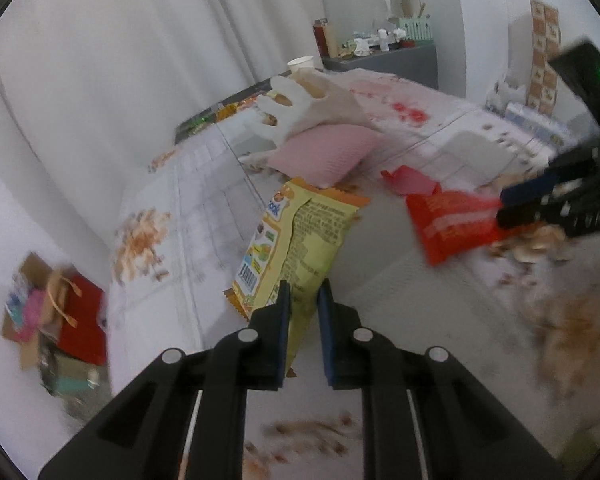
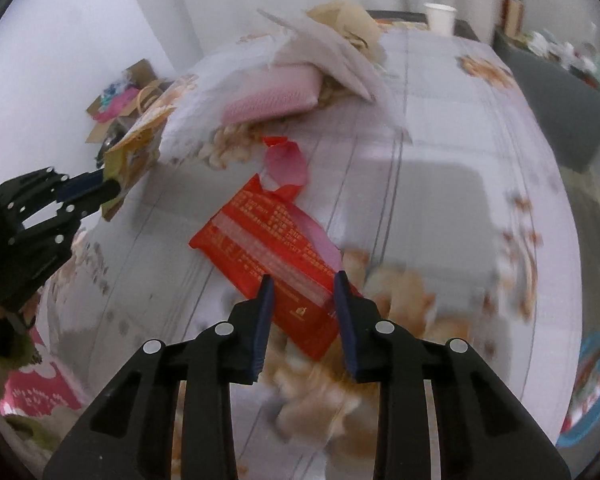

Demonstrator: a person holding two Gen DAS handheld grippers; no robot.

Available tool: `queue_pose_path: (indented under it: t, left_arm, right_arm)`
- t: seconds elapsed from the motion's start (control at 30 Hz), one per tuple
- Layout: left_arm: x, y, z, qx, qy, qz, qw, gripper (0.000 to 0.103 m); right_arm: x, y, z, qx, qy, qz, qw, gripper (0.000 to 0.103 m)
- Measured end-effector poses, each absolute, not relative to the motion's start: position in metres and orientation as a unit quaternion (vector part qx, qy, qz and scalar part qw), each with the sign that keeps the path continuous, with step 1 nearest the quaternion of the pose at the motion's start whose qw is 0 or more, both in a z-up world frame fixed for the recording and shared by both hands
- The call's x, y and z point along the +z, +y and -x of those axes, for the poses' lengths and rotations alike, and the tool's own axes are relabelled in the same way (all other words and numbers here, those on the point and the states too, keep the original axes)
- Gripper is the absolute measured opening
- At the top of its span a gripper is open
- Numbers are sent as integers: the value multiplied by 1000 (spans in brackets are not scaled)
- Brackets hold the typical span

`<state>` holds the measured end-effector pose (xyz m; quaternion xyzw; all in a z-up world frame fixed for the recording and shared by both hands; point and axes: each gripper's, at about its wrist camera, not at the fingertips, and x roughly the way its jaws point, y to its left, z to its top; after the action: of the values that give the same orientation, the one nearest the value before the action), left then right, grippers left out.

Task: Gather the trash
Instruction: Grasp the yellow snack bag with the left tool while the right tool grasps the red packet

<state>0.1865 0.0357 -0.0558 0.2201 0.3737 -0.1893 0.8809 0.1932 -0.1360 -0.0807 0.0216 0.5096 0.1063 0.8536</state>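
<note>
White curtains back a cloth-covered counter strewn with nut shells and wrappers. Left gripper is clamped narrow on the lower edge of a yellow snack wrapper, which hangs lifted off the cloth. Right gripper is half closed around the near end of a red wrapper; motion blur makes contact uncertain, though the pads seem to pinch it. Both wrappers look like thin crinkly film: light, limp, slippery. Judgement: best held at a crimped seam or corner, where the film bunches and will not slide free.
</note>
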Motion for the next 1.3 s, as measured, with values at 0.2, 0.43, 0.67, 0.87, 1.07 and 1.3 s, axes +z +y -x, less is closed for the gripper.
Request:
queue_pose_path:
  t: [0.2, 0.43, 0.67, 0.87, 1.07, 1.3]
  left_arm:
    - [-55, 38, -162, -216, 401, -159, 876, 13]
    - [-56, 36, -152, -227, 403, -136, 876, 13]
    - [-55, 38, -150, -227, 403, -131, 877, 13]
    - [-54, 43, -151, -224, 404, -120, 879, 13]
    - [-53, 45, -155, -222, 403, -113, 881, 13]
    - [-52, 44, -157, -223, 402, -110, 881, 13]
  right_arm:
    - [-80, -133, -156, 94, 511, -53, 853, 29]
    - [-53, -133, -148, 114, 467, -33, 876, 60]
    - [-58, -114, -167, 178, 458, 36, 870, 83]
    - [-81, -108, -187, 196, 490, 51, 848, 86]
    - [-94, -89, -173, 176, 491, 121, 845, 77]
    - [-93, -88, -165, 155, 487, 127, 850, 48]
